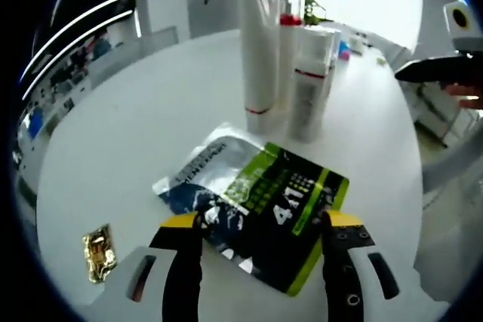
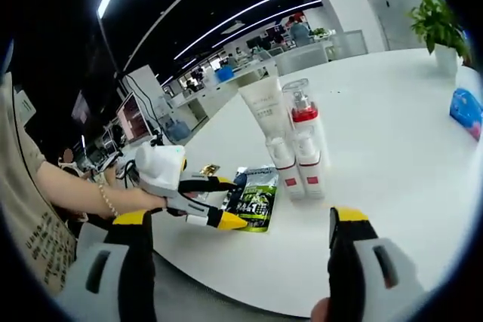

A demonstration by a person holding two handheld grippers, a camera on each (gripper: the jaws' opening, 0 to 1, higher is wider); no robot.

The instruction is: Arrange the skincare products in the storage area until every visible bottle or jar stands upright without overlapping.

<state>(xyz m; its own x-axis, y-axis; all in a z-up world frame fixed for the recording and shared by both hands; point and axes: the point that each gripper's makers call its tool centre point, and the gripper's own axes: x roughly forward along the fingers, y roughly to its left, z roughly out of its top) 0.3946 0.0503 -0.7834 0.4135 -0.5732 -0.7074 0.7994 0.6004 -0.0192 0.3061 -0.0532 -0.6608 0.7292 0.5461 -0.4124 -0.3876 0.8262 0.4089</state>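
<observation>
Two sachets (image 1: 260, 205) flat between open left tool (image 1: 262, 220) jaws.

On the tabletop (image 1: 136, 133) in the left gripper view, two overlapping sachets (image 1: 260, 201) lie at the centre, just ahead of the left tool (image 1: 264, 224). At 12 o'clock from them stand a tube (image 1: 259, 35) and bottles (image 1: 309, 88), close together. A small packet (image 1: 99, 252) lies at 8 o'clock, apart. In the right gripper view, a plant (image 2: 436, 24) stands far behind at 2 o'clock.
</observation>
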